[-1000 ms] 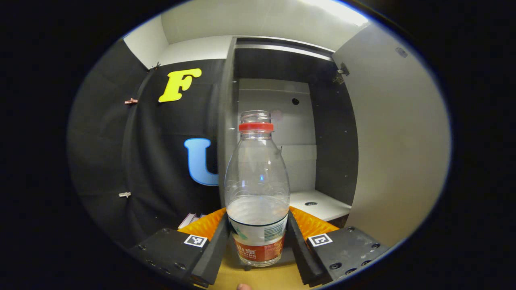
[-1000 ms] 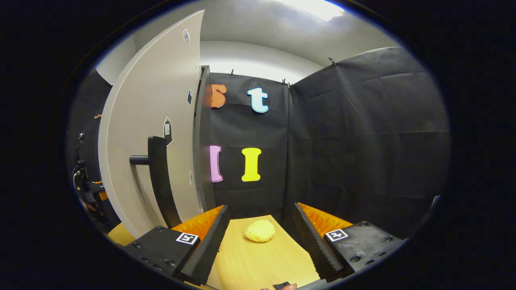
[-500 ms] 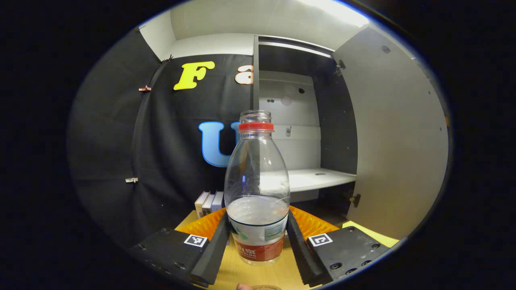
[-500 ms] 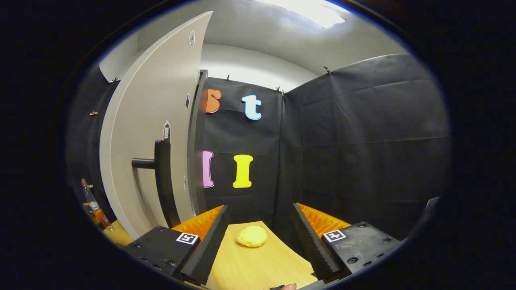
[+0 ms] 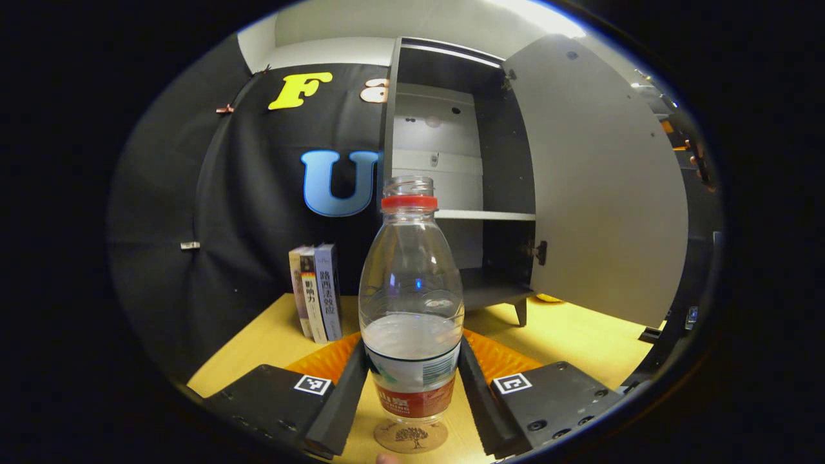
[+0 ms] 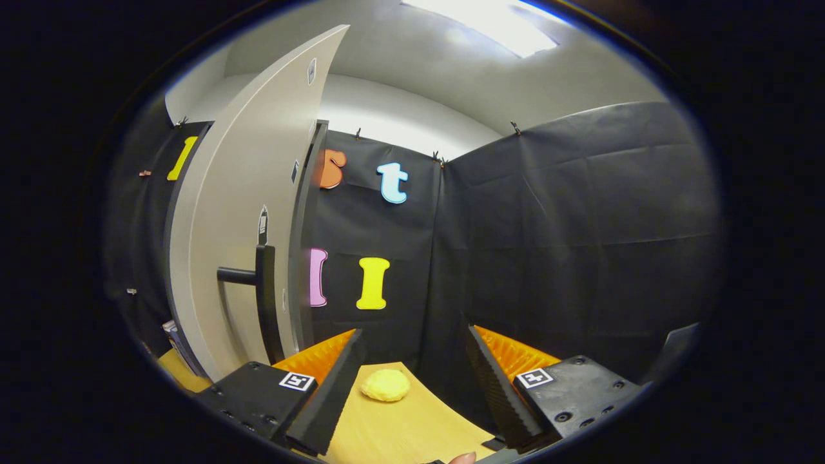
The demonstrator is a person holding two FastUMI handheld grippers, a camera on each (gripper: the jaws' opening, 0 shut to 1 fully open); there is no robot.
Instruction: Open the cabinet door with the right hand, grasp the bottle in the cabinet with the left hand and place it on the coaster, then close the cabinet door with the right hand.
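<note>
Two grippers: we hold one in each hand, both over the yellow wooden table [image 5: 573, 335].
Left gripper [image 5: 412, 380]: we have both its fingers pressed on the lower, labelled part of the bottle.
Bottle [image 5: 411, 290]: clear plastic, red neck ring, no cap, part filled with water; upright, outside the cabinet, its base just above the coaster; we cannot tell whether they touch.
Coaster [image 5: 410, 437]: round, brown, tree motif, on the table directly under the bottle.
Cabinet [image 5: 451, 174]: dark carcass, pale back panel, one shelf, short legs.
Cabinet door [image 5: 593, 187]: grey, swung wide open.
Books [image 5: 316, 290]: three, upright, left of the cabinet.
Right gripper [image 6: 412, 380]: fingers spread apart, nothing between them.
Door handle [image 6: 261, 296]: black bar, seen left of our right gripper.
Yellow lump [image 6: 385, 385]: lying on the table beyond the right fingers.
</note>
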